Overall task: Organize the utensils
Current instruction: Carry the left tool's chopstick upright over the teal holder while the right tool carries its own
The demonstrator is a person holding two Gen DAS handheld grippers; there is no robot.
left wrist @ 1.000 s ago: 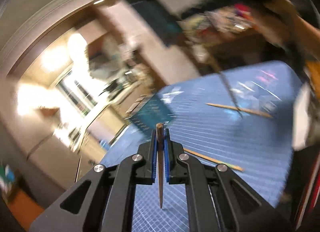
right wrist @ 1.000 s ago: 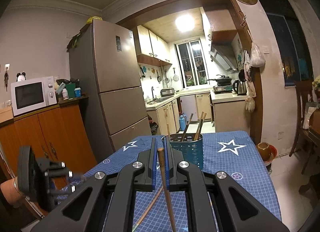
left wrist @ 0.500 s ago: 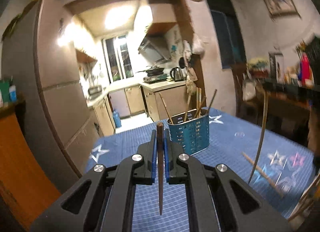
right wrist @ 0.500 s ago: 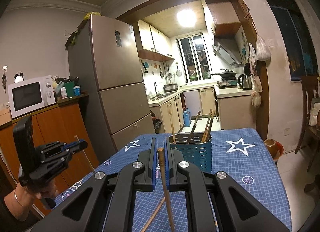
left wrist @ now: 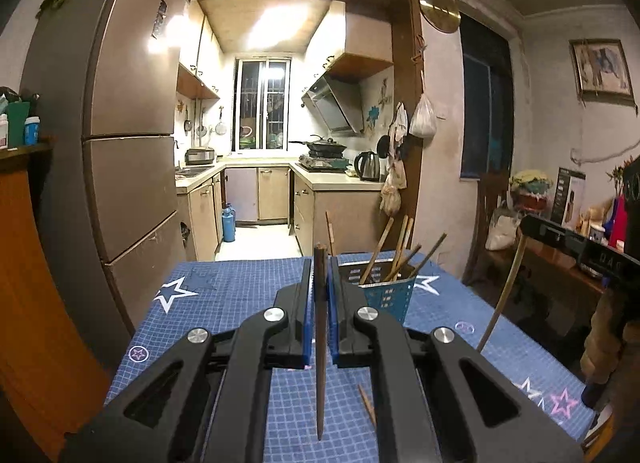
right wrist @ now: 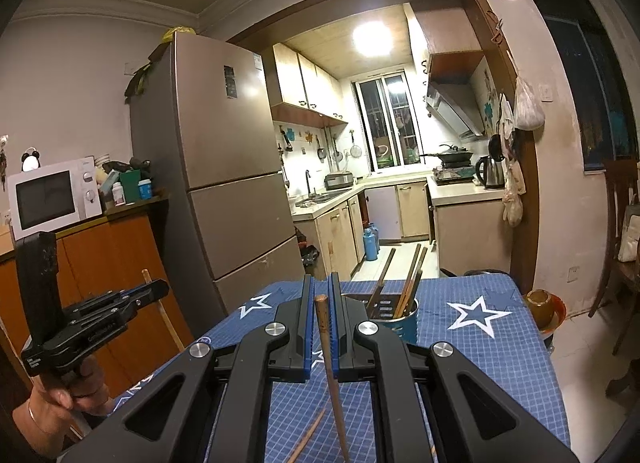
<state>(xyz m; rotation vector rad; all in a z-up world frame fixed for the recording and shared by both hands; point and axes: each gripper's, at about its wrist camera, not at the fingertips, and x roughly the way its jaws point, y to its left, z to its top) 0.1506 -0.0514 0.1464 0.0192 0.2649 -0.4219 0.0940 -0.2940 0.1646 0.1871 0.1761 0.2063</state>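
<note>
The left gripper (left wrist: pixel 320 287) is clamping a dark chopstick (left wrist: pixel 320 347) between its closed blue pads, the stick standing upright with its tip hanging down toward six o'clock over the blue tablecloth (left wrist: pixel 224 295). A loose chopstick (left wrist: pixel 367 404) is lying on the cloth just at five o'clock of that tip. The right gripper (right wrist: pixel 321 305) is pinching a pale chopstick (right wrist: pixel 330 367), its jaws closed on it; the stick is leaning slightly, lower end toward five o'clock. Another stick (right wrist: pixel 308 437) is lying on the cloth below it, at seven o'clock. Farther on, at one o'clock of both grippers, the teal holder (left wrist: pixel 390 295) is standing on the table with several chopsticks leaning in it. Beyond, the fridge (right wrist: pixel 224 167) is standing at ten o'clock.
</note>
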